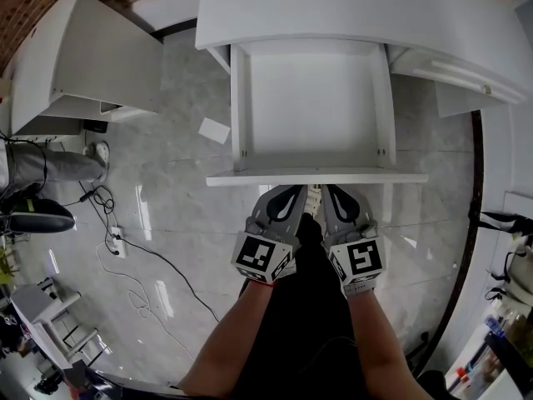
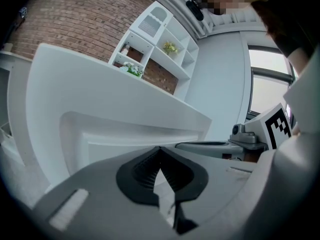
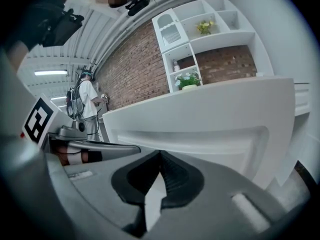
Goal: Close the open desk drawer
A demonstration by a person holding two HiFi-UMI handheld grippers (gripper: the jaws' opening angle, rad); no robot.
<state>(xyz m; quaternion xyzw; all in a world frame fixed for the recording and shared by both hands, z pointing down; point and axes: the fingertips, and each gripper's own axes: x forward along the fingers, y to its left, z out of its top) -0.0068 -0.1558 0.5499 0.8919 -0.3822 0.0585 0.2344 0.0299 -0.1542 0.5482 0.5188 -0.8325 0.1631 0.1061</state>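
Observation:
In the head view the white desk drawer stands pulled far out from under the white desk top and holds nothing. Its front panel faces me. My left gripper and right gripper sit side by side, tips right at the middle of that panel; contact cannot be told. Both are shut with nothing between the jaws. In the left gripper view the left gripper points at the drawer front close ahead. The right gripper likewise faces the drawer front.
A white cabinet stands at the left, with black cables trailing over the marble floor and a paper sheet beside the drawer. A person stands by the brick wall. A white wall shelf hangs above the desk.

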